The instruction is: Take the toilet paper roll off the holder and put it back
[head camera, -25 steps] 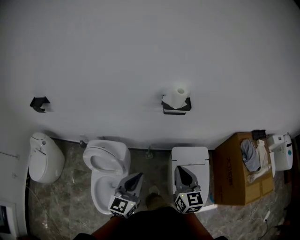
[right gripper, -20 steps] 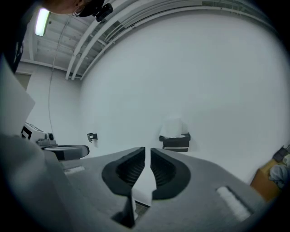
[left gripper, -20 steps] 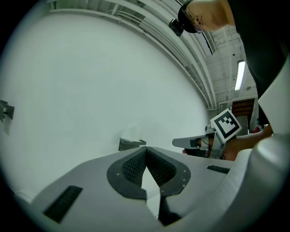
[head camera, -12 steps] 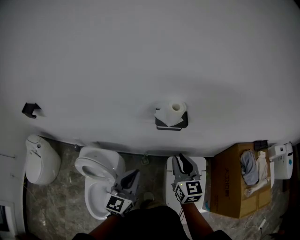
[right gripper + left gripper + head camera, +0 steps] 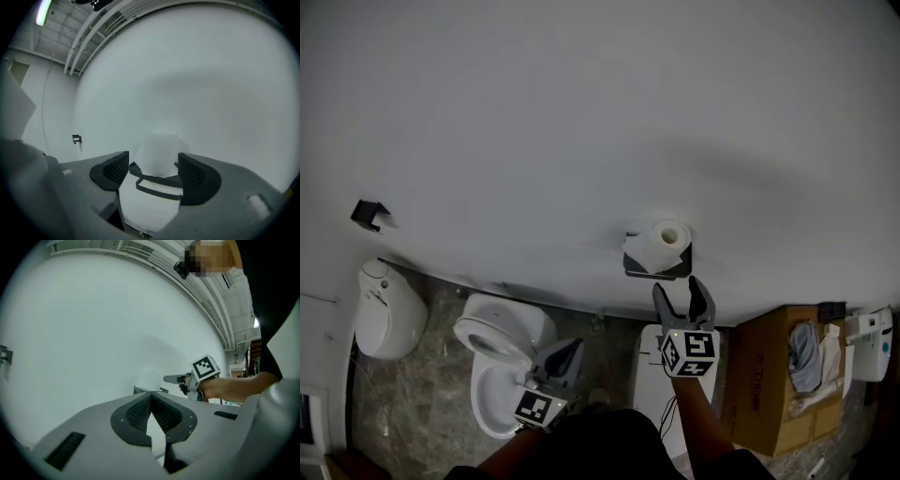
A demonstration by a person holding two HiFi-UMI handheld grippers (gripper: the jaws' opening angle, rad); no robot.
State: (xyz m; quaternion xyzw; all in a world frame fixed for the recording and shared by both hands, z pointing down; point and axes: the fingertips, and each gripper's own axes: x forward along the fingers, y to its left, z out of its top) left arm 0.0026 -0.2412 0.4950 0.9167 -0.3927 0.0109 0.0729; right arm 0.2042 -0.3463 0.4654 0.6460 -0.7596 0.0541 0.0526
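The toilet paper roll (image 5: 667,236) is standing on end on the black holder (image 5: 659,271), which is fixed to the white wall (image 5: 581,112). The right gripper (image 5: 680,289) is pointing at the holder from close by. Its 2 jaws have just been opening and are spread wide, framing the roll ahead without either pad pressing on it. The left gripper (image 5: 573,347) is hanging over a white toilet (image 5: 502,328), its jaws pressed together on nothing.
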